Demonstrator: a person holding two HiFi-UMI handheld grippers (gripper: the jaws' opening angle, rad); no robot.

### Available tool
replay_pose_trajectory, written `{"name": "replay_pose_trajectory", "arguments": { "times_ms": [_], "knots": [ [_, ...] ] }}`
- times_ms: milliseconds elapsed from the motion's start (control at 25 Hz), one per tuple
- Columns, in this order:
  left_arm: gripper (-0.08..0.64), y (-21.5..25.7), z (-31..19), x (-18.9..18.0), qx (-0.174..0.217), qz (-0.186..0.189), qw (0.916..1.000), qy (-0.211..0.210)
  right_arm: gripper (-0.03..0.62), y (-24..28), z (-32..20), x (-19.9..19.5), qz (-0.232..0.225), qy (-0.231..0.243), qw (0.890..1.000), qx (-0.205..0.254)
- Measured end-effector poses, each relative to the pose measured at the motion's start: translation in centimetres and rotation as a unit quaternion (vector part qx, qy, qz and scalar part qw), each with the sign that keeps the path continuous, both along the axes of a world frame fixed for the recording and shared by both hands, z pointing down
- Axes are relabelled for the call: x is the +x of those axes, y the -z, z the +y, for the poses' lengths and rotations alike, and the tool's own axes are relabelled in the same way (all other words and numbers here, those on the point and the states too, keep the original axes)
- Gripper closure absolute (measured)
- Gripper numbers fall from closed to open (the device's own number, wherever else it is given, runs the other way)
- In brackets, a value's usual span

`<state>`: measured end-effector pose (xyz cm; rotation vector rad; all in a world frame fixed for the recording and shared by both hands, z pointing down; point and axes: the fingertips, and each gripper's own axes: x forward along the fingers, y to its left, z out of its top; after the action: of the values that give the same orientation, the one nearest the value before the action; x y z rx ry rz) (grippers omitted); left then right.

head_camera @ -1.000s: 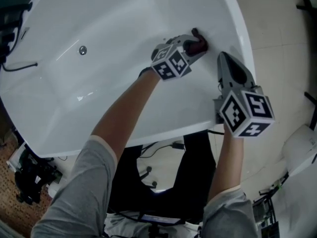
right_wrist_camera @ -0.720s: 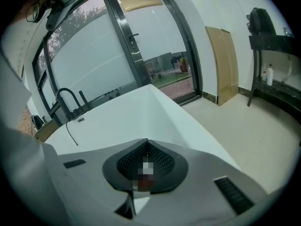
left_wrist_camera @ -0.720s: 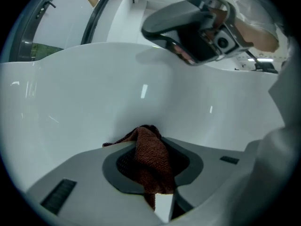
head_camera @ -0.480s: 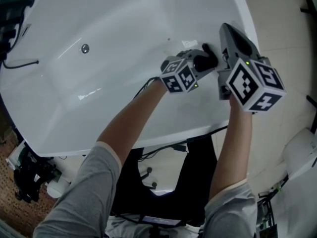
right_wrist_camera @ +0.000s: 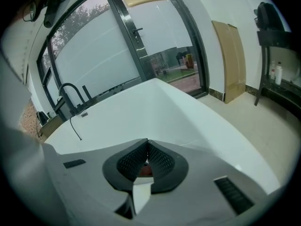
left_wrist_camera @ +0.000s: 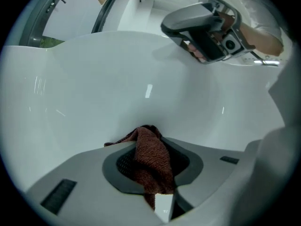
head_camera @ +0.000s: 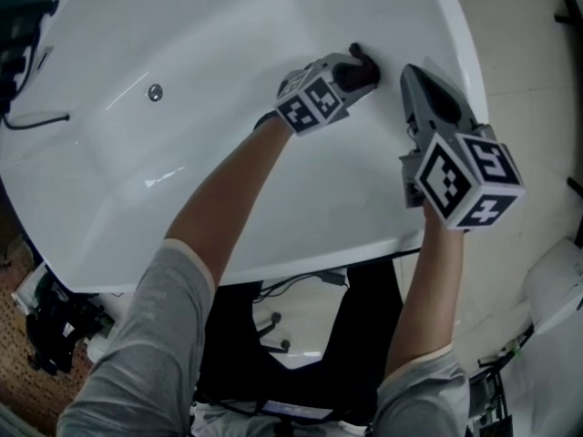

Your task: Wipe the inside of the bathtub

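The white bathtub (head_camera: 182, 44) fills the head view. My left gripper (head_camera: 353, 69) is shut on a dark red-brown cloth (head_camera: 363, 76) and presses it against the tub's inner wall just inside the right rim. In the left gripper view the cloth (left_wrist_camera: 153, 161) hangs bunched between the jaws over the tub wall (left_wrist_camera: 117, 88). My right gripper (head_camera: 410, 73) hovers over the right rim, close beside the left one, jaws shut with nothing held. It also shows as the right gripper (left_wrist_camera: 171, 25) at the top of the left gripper view. The right gripper (right_wrist_camera: 146, 147) has its pads touching.
A round metal fitting (head_camera: 155, 91) sits in the tub floor. A black cable (head_camera: 36, 121) lies over the left rim. Dark faucet (right_wrist_camera: 70, 95) stands at the tub's far end before glass doors. Tiled floor (head_camera: 528, 62) lies right of the tub, and a black stand (head_camera: 301, 308) below it.
The left gripper and cloth swept down toward the right rim and came back up the wall. The right gripper rose beside the rim, then sank slightly.
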<state>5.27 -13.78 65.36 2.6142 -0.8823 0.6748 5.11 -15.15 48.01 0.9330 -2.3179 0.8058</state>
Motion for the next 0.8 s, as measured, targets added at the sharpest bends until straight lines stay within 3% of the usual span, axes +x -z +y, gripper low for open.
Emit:
{"name": "replay_pose_trajectory", "arguments": {
  "times_ms": [240, 600, 800],
  "knots": [
    [0.457, -0.1, 0.1, -0.3, 0.005, 0.004, 1.0000, -0.006, 0.584, -1.3, 1.9, 0.2, 0.016, 0.006, 1.000, -0.023],
    [0.457, -2.0, 7.2, 5.2, -0.005, 0.010, 0.9953, -0.096, 0.584, -3.7, 2.0, -0.7, 0.032, 0.009, 0.998, -0.050],
    [0.458, -3.3, 7.4, 4.7, 0.009, -0.004, 0.9949, -0.101, 0.583, -4.7, 2.1, -1.2, 0.029, 0.008, 0.998, -0.062]
  ]
}}
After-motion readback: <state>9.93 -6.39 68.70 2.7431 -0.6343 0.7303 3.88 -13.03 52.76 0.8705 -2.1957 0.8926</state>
